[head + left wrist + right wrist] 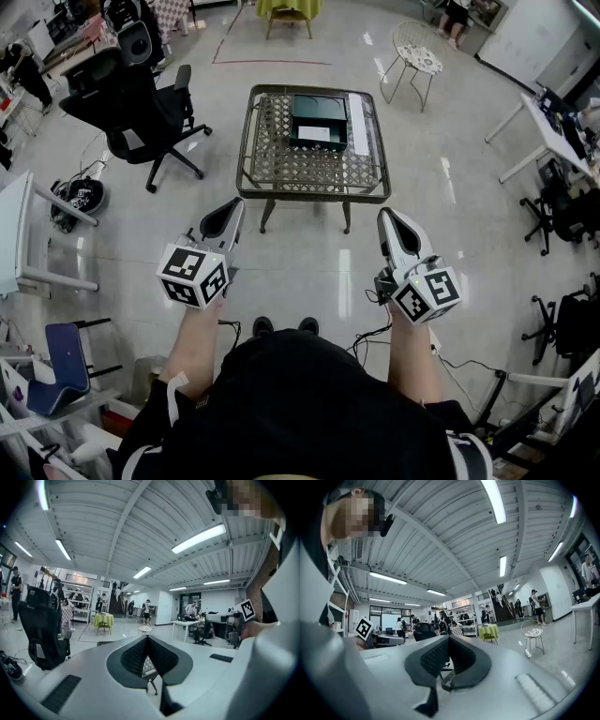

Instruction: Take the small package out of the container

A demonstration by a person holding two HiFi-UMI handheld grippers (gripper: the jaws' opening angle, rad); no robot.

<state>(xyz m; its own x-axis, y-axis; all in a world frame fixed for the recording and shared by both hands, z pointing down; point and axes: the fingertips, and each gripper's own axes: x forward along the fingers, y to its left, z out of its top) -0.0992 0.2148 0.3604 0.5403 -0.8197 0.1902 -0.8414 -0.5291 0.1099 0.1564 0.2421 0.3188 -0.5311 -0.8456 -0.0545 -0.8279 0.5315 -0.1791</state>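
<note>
Here the head view showed a person standing at lower centre, a gripper in each hand and both held out over bare floor. The left gripper lay at centre left and the right gripper at centre right, both pointing toward the top of the frame.

In the left gripper view the left gripper had its jaws together at the tips, with nothing between them. In the right gripper view the right gripper likewise had its jaws together and empty.

The table, with a lattice top, stood at upper centre, well apart from both grippers. The dark container sat on the far half of that top. A pale rectangle, taken to be the package, showed at the container's near edge; whether it lay inside or on the rim could not be told. A white strip lay on the table just right of the container.

A black office chair stood at upper left and a white round chair at upper right. The person's shoes showed at centre, below the table. A green table stood at the top edge, and was also seen far off in the left gripper view and the right gripper view.
</note>
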